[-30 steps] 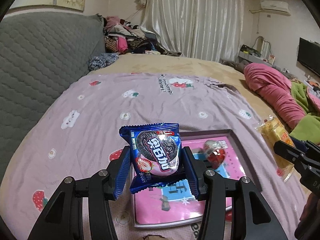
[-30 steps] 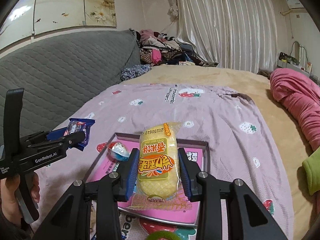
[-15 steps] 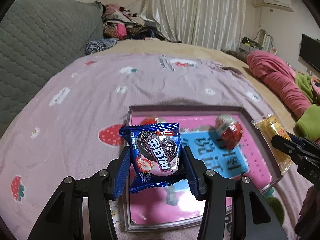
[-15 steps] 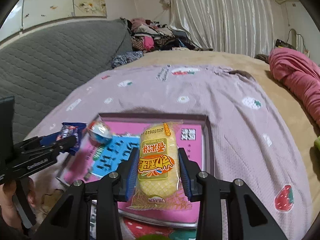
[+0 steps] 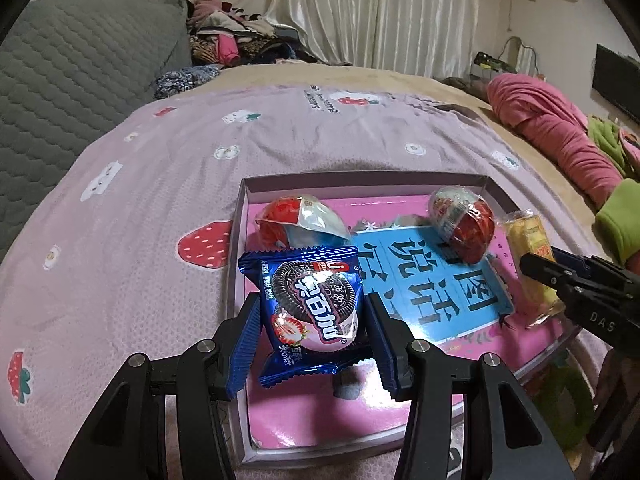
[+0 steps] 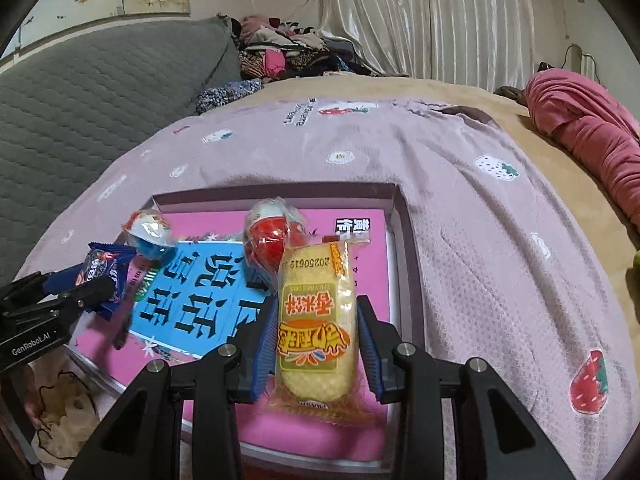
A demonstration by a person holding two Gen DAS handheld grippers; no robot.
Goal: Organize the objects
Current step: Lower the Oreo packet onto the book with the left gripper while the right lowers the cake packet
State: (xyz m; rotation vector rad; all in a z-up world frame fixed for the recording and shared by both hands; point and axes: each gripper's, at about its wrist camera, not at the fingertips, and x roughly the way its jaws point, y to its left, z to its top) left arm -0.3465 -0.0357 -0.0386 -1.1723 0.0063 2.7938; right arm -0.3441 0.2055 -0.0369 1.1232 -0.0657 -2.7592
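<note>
My left gripper (image 5: 313,334) is shut on a blue cookie packet (image 5: 308,312), held just above the near left part of a shallow pink-lined tray (image 5: 360,182) on the bed. My right gripper (image 6: 316,344) is shut on a yellow wrapped cake (image 6: 316,320), low over the tray's (image 6: 280,196) right half. Two red wrapped egg-shaped sweets lie in the tray, one (image 5: 298,216) at the far left and one (image 5: 462,222) towards the right. In the right wrist view the sweets (image 6: 148,232) (image 6: 272,238) sit beyond the cake. Each gripper also shows at the edge of the other view.
The tray rests on a lilac strawberry-print blanket (image 5: 160,184). A grey quilted headboard (image 5: 72,72) stands at the left, a clothes pile (image 5: 236,40) at the back, pink bedding (image 5: 560,128) at the right. A green item (image 5: 616,216) lies near the right edge.
Both grippers have come down towards the tray with their packets still held; the tray and the two sweets now loom larger and nearer.
</note>
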